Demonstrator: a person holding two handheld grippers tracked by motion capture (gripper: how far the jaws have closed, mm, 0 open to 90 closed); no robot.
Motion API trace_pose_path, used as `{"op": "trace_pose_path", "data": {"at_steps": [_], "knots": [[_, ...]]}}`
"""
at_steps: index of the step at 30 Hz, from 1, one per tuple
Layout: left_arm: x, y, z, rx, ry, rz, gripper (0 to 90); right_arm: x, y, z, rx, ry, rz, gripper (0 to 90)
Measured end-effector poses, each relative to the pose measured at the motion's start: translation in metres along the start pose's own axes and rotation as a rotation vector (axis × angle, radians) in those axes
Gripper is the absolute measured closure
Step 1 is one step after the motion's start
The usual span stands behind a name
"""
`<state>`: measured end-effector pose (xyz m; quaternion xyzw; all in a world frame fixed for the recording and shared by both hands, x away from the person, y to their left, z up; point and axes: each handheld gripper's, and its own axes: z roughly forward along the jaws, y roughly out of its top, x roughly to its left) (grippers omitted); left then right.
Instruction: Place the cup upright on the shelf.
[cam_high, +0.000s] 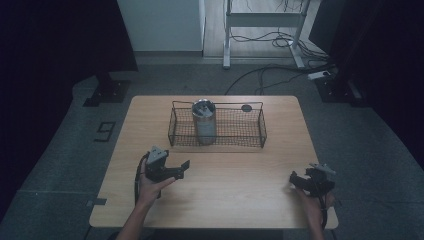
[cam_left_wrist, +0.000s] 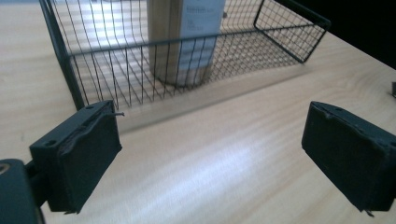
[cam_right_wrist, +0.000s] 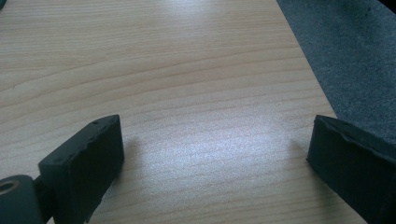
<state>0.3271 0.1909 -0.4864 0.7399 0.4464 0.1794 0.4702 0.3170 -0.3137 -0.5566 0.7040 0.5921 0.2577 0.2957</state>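
Note:
A black wire basket (cam_high: 240, 128) stands at the back middle of the wooden table (cam_high: 235, 195). Upright in its left half is a metal can (cam_high: 204, 121) with a pale label. My left gripper (cam_high: 181, 170) hovers in front of the basket's left end, open, nothing between its jaws. In the left gripper view the gripper (cam_left_wrist: 210, 154) faces the basket (cam_left_wrist: 116, 70) and the can (cam_left_wrist: 184, 42) behind the mesh. Near the table's front right corner my right gripper (cam_high: 299, 179) is open and holds nothing. The right gripper view has the gripper (cam_right_wrist: 215, 158) over bare wood.
A small dark round thing (cam_high: 246, 108) lies at the basket's back right. The table's right edge (cam_right_wrist: 308, 70) is close to my right gripper, with grey carpet (cam_right_wrist: 355, 56) beyond. Behind the table are a white desk frame (cam_high: 227, 40) and loose cables (cam_high: 280, 40).

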Motion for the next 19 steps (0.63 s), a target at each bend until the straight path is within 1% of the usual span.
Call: {"op": "trace_pose_path", "data": {"at_steps": [4,5,7,10,11,12,14,19], "knots": [[-0.001,-0.012,-0.006,0.018,0.004,-0.009,4.7,0.0,0.0,0.0,0.0,0.0,0.0,3.6],[0.0,-0.017,-0.006,0.037,0.013,-0.002,4.8,0.0,0.0,0.0,0.0,0.0,0.0,3.6],[0.001,-0.019,-0.006,0.043,0.02,0.0,4.8,0.0,0.0,0.0,0.0,0.0,0.0,3.6],[0.002,-0.026,-0.003,0.06,0.034,-0.009,5.6,0.0,0.0,0.0,0.0,0.0,0.0,3.6],[0.002,-0.026,-0.003,0.06,0.034,-0.009,5.8,0.0,0.0,0.0,0.0,0.0,0.0,3.6],[0.001,-0.027,-0.002,0.07,0.039,-0.005,5.8,0.0,0.0,0.0,0.0,0.0,0.0,3.6],[-0.001,-0.027,0.0,0.082,0.052,0.008,6.4,0.0,0.0,0.0,0.0,0.0,0.0,3.6],[-0.002,-0.028,0.0,0.081,0.052,0.014,6.4,0.0,0.0,0.0,0.0,0.0,0.0,3.6]]}}
